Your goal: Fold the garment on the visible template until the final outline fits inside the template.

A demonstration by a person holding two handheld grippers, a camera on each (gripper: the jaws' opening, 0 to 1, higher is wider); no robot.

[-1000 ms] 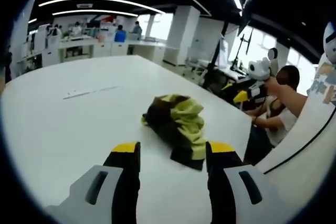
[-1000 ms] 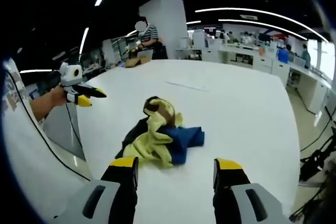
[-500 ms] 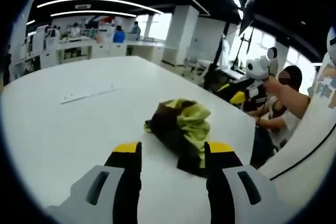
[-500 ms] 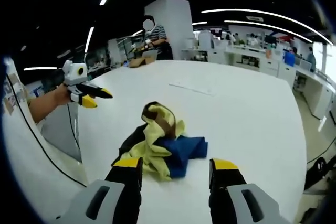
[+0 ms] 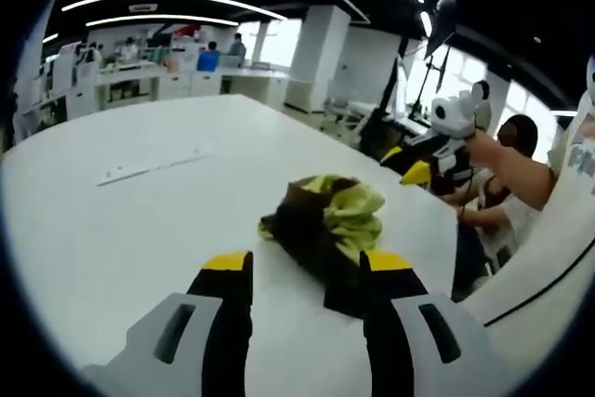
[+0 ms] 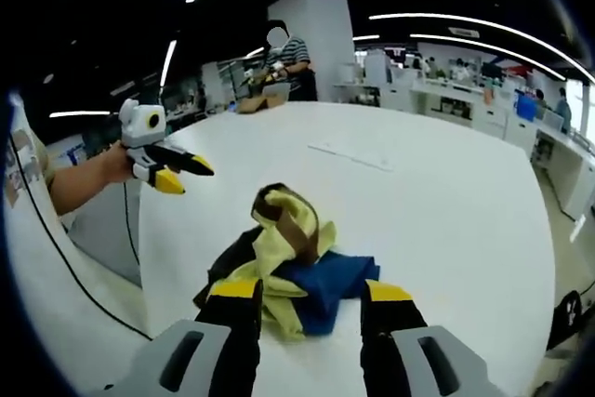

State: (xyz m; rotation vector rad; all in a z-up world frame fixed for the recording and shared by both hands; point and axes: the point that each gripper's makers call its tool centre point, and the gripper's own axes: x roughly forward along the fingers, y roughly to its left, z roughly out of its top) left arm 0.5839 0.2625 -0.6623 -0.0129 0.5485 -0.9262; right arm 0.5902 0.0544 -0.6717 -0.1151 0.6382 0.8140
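In the left gripper view, your left gripper (image 5: 305, 271) hangs low over the white table (image 5: 112, 230), its yellow-tipped jaws parted wide with nothing between them. Just beyond those jaws the garment (image 5: 327, 225) lies crumpled in a heap, dark brown and lime green, its near edge reaching down beside the right jaw. A thin pale strip (image 5: 153, 165) rests flat on the table, well apart to the far left. At the right, your right gripper (image 5: 423, 163) is held up off the table edge by your hand (image 5: 483, 148), and a seated person (image 5: 502, 188) is behind it.

In the right gripper view, your left gripper (image 6: 181, 172) is raised at the left, jaws apart and empty. Your right gripper (image 6: 310, 290) stands over the table (image 6: 465, 202) with jaws wide and bare. The garment (image 6: 288, 258) lies bunched between and beyond them, yellow, brown and blue. A standing person (image 6: 284, 67) is at the table's far side.
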